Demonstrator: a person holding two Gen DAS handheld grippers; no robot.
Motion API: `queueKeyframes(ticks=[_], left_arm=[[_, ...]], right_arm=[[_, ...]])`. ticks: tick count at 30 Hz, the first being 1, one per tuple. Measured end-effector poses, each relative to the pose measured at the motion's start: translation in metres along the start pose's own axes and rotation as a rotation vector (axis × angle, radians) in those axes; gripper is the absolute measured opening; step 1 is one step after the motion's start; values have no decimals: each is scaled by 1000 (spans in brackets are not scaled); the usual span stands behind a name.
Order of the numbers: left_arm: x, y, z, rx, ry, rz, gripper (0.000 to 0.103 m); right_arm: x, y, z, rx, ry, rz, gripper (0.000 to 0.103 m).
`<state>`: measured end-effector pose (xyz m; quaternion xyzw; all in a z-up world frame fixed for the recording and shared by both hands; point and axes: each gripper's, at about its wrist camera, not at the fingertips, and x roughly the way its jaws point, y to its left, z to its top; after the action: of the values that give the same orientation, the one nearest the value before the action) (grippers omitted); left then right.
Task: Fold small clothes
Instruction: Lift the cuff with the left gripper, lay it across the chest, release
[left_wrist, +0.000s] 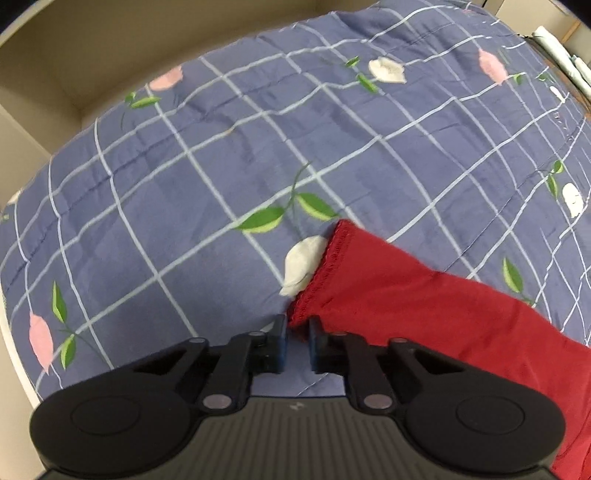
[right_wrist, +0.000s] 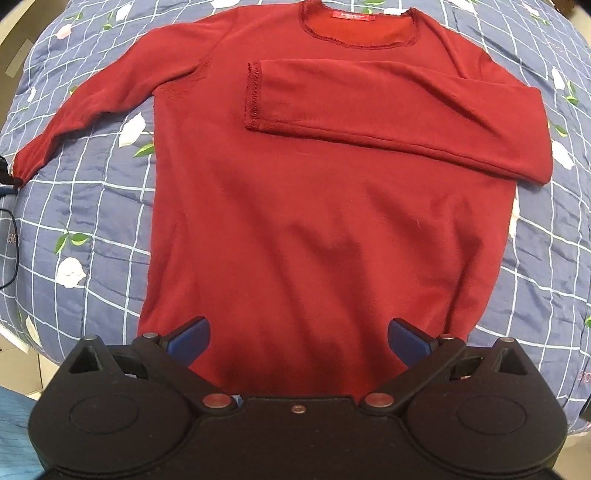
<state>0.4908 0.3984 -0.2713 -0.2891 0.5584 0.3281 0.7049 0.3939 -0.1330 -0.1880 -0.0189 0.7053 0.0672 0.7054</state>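
1. Left wrist view: the left tongs (left_wrist: 297, 341) sit nearly together at the cuff of the unfolded sleeve (left_wrist: 424, 306); whether they pinch its corner I cannot tell. From there the sleeve's long axis runs away to the right
2. Right wrist view: the red shirt (right_wrist: 314, 221) lies flat on the bed (right_wrist: 92, 221), other sleeve (right_wrist: 399, 110) already crossed over its chest
3. Right tongs (right_wrist: 297, 338) hover wide apart over the hem, so the left is nearer

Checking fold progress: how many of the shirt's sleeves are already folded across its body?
1. The sleeve on the picture's right lies across the chest of the red shirt. The other sleeve stretches out onto the quilt, its cuff at the left gripper.
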Motion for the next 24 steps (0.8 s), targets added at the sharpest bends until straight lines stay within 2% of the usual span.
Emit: queueKeyframes(ticks=[5, 15, 24], left_arm=[[-23, -11, 1, 41, -86, -13, 4], [-96, -54, -12, 206, -283, -62, 3], [-184, -125, -59, 389, -464, -137, 3]], right_arm=[[1, 0, -1, -3, -5, 12, 102], [-1, -23, -19, 75, -40, 36, 102], [-10, -56, -33, 100, -100, 63, 102]])
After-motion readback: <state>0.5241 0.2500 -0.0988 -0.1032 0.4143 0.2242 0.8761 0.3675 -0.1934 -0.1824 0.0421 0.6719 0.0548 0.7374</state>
